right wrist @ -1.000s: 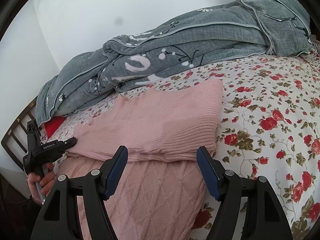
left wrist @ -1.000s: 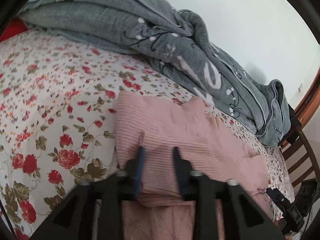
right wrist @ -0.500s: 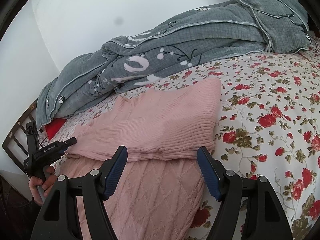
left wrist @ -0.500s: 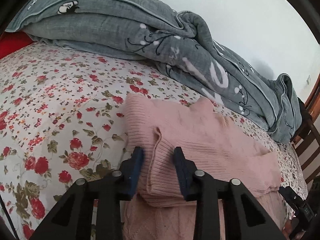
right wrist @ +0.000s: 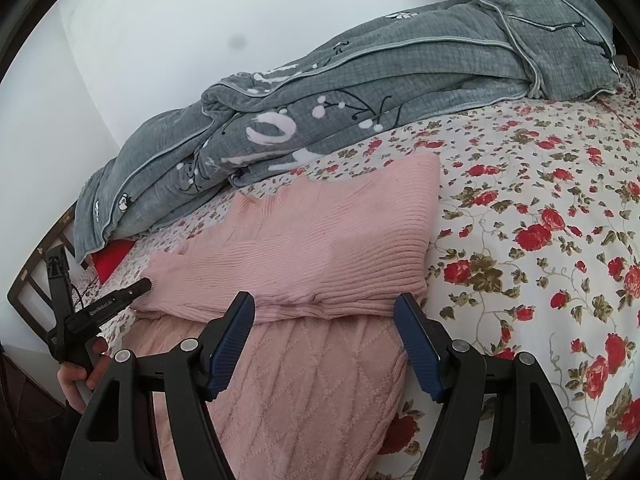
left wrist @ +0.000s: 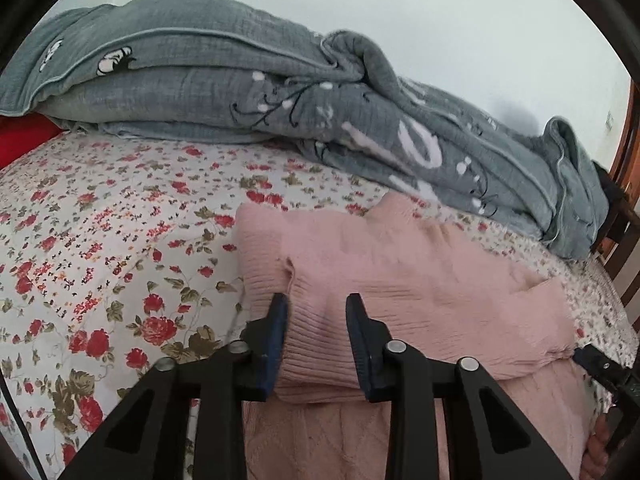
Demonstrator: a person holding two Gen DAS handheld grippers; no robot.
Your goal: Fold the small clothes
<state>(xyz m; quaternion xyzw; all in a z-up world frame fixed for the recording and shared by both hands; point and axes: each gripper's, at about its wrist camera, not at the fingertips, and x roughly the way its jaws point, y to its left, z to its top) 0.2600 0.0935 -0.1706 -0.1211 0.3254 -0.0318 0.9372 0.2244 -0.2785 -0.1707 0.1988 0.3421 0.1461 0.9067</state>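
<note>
Two grippers: left gripper [left wrist: 316, 344] pinches the pink sweater [left wrist: 400, 280] at 6 o'clock; right gripper [right wrist: 324, 344] hangs wide open, holding nothing.

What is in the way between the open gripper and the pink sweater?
Nothing visible is. The right gripper hangs open just over the pink sweater, with only air between its fingers and the knit. The grey blanket lies further back on the bed, well off that path. The left gripper is closed on a fold of the sweater.

Grey quilt [left wrist: 360, 128] behind, floral sheet [left wrist: 100, 240] alongside
</note>
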